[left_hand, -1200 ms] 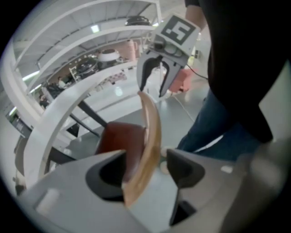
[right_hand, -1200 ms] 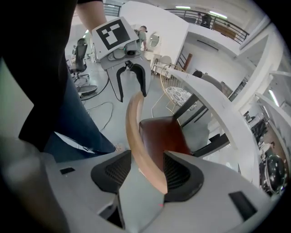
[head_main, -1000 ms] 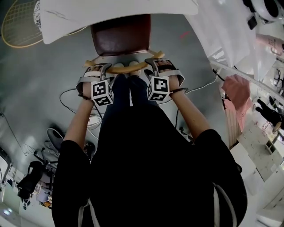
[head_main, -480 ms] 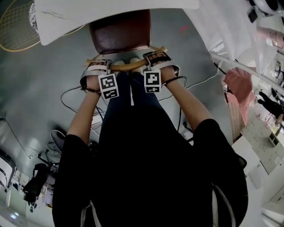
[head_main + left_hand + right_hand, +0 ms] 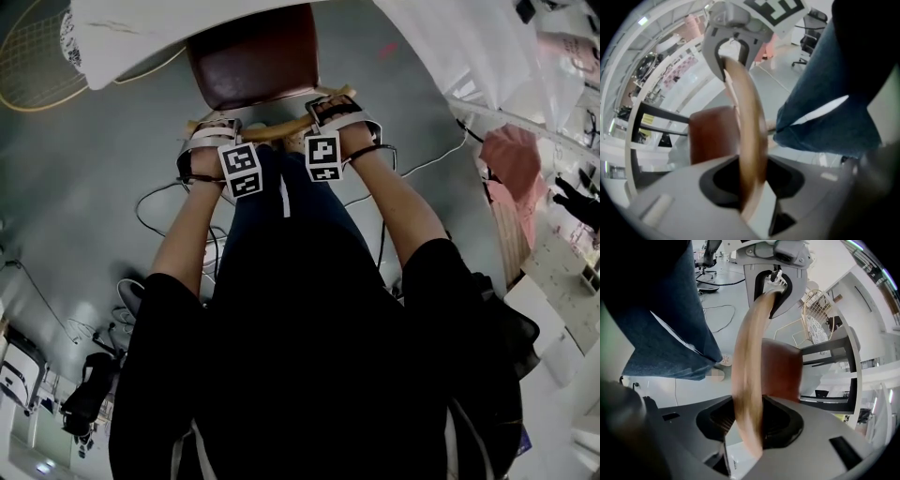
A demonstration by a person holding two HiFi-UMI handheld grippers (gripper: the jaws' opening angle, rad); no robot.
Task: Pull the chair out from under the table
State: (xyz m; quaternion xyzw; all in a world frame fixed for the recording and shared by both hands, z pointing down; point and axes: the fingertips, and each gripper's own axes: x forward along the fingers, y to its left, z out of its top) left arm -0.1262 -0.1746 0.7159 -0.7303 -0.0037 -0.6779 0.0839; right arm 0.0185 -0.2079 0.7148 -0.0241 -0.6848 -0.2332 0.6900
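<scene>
Head view, upper centre: chair, red-brown seat half under the white table, curved pale-wood back rail just below the seat. Left gripper and right gripper astride that rail, jaws just closed in to a middling gap, clamping the wood.

This looks like a work room, such as a lab or an office. The floor is bare and grey, and loose cables lie in loops on it. A white table stands with a chair partly under it. A black office chair on wheels stands further off. Long white shelves are full of many small things. A black bag sits on the floor.
</scene>
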